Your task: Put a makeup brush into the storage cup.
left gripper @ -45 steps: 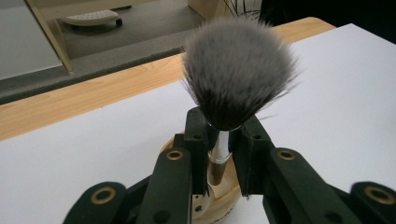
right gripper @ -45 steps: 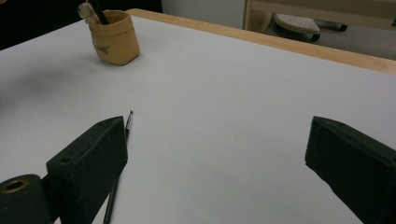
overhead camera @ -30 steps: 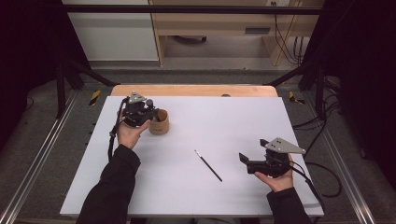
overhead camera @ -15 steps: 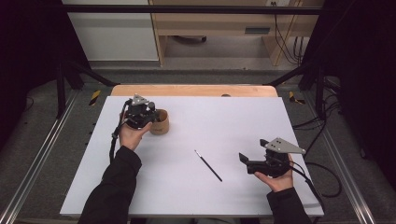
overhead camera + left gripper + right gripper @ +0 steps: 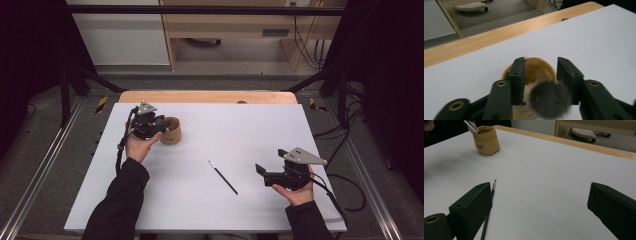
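- White table sheet [image 5: 250, 130] over a wooden tabletop, its pale wood edge [image 5: 200, 96] exposed along the far side; black frame rails and trailing cables at both sides, a light cabinet and desk beyond
- Tan pouch-like cup [image 5: 171, 130] upright on the sheet at far left, touching the left gripper [image 5: 159, 126]; dark print on its side [image 5: 479, 145], too small to read
- Left gripper jaws partly open over the cup's mouth [image 5: 536, 67], one jaw inside the rim and one at the rim's other side; fluffy dark brush head [image 5: 549, 98] between them, whether squeezed or merely sitting there cannot be told
- Silver-ferruled brush handle [image 5: 471, 126] sticking up out of the cup in the right gripper view
- Thin black brush [image 5: 223, 177] flat and alone on the middle of the sheet, lying diagonally, well apart from the cup, near the right gripper [image 5: 261, 170]
- Right gripper jaws wide open and empty, aimed left toward that brush; brush shaft [image 5: 488, 210] passing just beside one jaw
- Compared with a second ago: left gripper closer in over the cup; right gripper and loose brush in the same places
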Action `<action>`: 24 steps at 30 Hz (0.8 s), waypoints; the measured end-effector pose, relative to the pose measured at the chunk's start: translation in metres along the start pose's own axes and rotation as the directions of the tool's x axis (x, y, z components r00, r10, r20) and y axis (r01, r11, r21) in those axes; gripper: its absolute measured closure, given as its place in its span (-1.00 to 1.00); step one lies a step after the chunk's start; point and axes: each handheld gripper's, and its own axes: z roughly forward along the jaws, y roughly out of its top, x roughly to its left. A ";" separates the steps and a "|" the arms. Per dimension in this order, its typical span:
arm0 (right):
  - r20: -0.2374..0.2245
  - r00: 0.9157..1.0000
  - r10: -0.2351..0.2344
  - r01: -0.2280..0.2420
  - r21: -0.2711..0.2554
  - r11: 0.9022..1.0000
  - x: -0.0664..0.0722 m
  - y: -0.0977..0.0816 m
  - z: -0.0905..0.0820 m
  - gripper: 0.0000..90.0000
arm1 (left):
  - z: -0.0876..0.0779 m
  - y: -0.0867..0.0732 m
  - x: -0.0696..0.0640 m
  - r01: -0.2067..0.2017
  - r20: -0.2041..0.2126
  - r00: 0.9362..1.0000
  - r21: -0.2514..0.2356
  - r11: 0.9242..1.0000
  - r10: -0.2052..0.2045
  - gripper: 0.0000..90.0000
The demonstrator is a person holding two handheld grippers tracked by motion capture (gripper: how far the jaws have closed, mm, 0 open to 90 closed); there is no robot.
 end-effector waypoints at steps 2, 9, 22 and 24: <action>0.001 1.000 0.003 -0.003 -0.002 1.000 0.000 0.000 0.000 -0.86 | -0.004 0.001 0.000 0.001 0.003 1.000 -0.017 1.000 -0.001 0.11; -0.001 1.000 0.000 0.000 -0.006 1.000 0.001 0.001 -0.001 -0.86 | -0.022 0.006 -0.002 0.014 0.034 0.999 -0.089 0.996 -0.011 -0.17; 0.001 1.000 -0.002 0.002 -0.011 1.000 0.001 0.003 -0.003 -0.86 | -0.053 0.003 -0.010 0.011 0.091 0.996 -0.143 0.990 0.002 -0.40; 0.000 1.000 0.000 0.000 -0.013 1.000 0.001 0.004 -0.003 -0.86 | -0.058 0.001 -0.011 0.009 0.094 0.996 -0.147 0.989 0.004 -0.43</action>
